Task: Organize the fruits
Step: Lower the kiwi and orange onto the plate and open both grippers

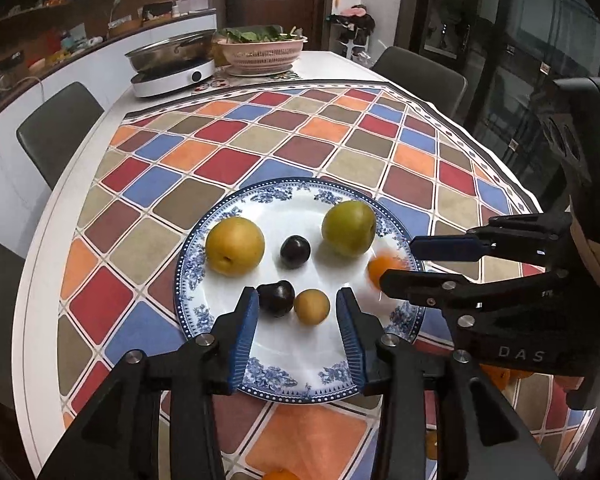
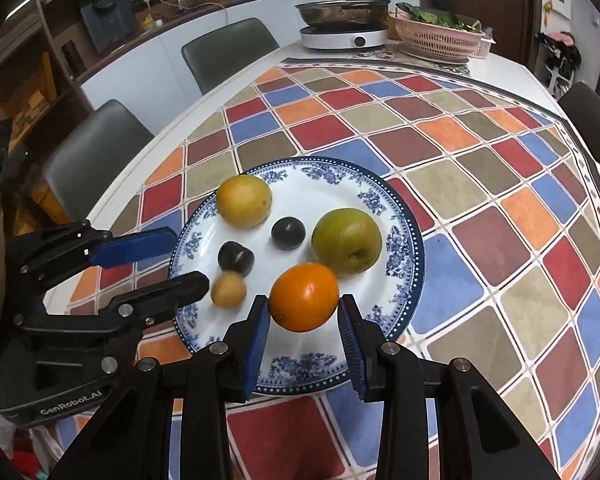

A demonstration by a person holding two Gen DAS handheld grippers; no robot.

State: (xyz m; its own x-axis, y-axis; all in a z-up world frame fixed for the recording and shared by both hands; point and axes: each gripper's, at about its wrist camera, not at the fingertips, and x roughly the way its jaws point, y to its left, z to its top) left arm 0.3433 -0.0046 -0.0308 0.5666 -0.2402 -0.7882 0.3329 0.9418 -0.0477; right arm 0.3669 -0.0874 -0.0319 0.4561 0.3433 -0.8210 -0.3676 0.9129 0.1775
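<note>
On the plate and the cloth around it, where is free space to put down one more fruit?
On the plate the near rim band is bare. The far rim strip, beyond the yellow pear and green pear, is free too. The checked cloth is open up to the cooker. The plate's middle is crowded: two plums and the small yellow fruit.

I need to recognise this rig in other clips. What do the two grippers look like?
Both are matte black linkage frames with silver bolts and ribbed blue finger pads. The left gripper body reads "GenRobot.AI"; the right gripper reads "DAS" and shows a green light. No cables or sleeves visible.
</note>
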